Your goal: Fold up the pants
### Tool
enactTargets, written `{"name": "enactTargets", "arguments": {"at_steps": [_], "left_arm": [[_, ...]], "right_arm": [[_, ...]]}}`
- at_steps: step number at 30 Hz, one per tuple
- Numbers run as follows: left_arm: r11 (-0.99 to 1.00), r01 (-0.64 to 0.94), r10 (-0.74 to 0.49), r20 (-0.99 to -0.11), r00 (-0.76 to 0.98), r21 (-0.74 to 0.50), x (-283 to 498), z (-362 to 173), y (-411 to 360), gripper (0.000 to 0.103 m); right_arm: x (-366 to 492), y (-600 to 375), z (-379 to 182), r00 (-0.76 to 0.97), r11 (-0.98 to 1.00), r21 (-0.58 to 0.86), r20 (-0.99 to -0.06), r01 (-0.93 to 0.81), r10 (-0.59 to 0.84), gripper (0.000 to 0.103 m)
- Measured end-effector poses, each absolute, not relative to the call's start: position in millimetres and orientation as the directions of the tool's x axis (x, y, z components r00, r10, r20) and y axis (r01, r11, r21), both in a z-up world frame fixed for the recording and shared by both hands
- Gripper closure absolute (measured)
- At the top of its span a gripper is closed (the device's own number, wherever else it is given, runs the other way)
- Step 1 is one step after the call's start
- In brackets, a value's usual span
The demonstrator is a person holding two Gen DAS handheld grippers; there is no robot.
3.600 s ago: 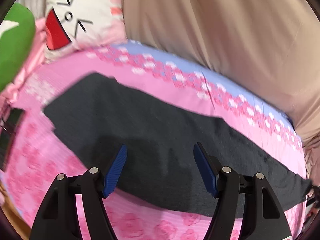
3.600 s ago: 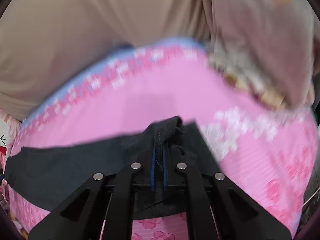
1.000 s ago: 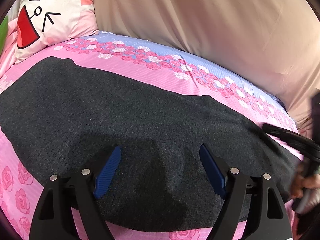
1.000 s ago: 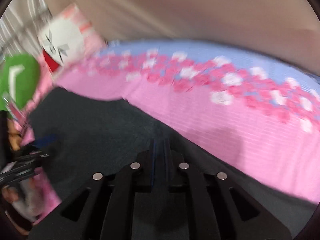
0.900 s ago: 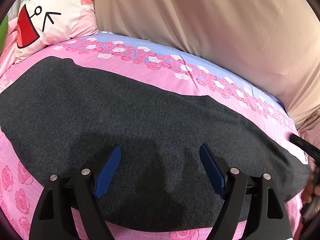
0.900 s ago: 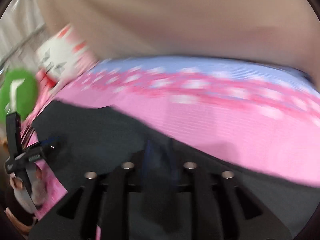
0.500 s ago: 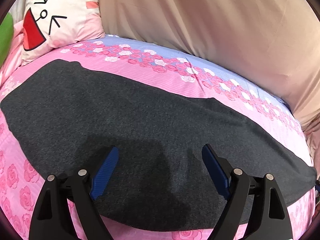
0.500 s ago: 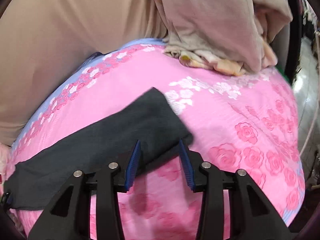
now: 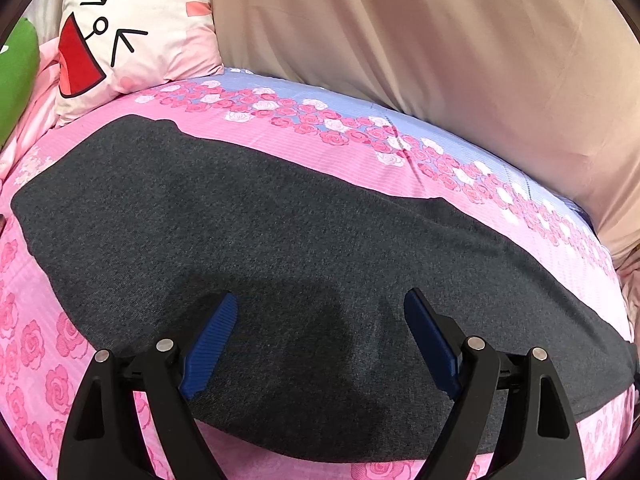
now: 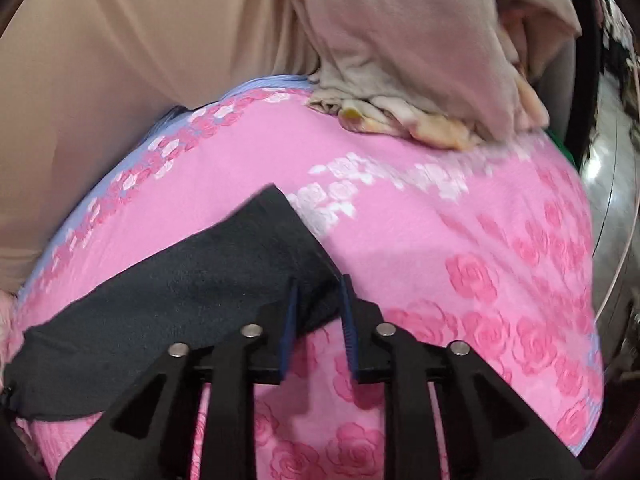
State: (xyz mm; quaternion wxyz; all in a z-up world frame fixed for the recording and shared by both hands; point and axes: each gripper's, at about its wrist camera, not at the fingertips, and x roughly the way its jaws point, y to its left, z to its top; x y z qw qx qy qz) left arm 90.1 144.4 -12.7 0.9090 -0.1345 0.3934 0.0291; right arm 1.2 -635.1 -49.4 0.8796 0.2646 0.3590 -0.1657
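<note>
Dark grey pants (image 9: 280, 232) lie flat and lengthwise across the pink rose bedsheet (image 9: 288, 136). My left gripper (image 9: 320, 312) hovers over their near middle, jaws wide open with nothing between them. In the right wrist view the leg end of the pants (image 10: 192, 280) points toward the bed's far corner. My right gripper (image 10: 319, 300) straddles the near hem corner. Its jaws are closing with the fabric edge between the blue pads (image 10: 291, 308). A gap still shows on both sides of the cloth.
A cartoon-face pillow (image 9: 132, 32) and a green cushion (image 9: 16, 72) sit at the head of the bed. A beige drape (image 9: 440, 60) hangs along the far side. A heap of beige bedding (image 10: 420, 60) lies at the foot, with a shiny metal object (image 10: 612, 184) beyond the edge.
The right gripper swung from over the pants' middle to the leg end, opened, then narrowed around the hem corner. It left the left wrist view. The left gripper stayed put.
</note>
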Motion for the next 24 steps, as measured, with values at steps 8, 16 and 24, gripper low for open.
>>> {"name": "enactTargets", "arguments": {"at_steps": [8,16,24], "left_arm": [[0.962,-0.157,-0.057,-0.723,0.688,-0.225,90,-14,145,0.019],[0.963,-0.158,-0.052,-0.725,0.687,-0.219,89,-15,145,0.019],[0.972,-0.073,-0.12,-0.736,0.667,-0.224,89,-15,133,0.019]], "right_arm": [[12,-636,-60,0.707,0.782,0.441,-0.707,0.44,0.0,0.041],[27,-626,-27,0.81,0.746,0.567,-0.583,0.348,0.065,0.092],[23,-574,39,0.88,0.783,0.582,-0.465,0.22,0.099,0.092]]}}
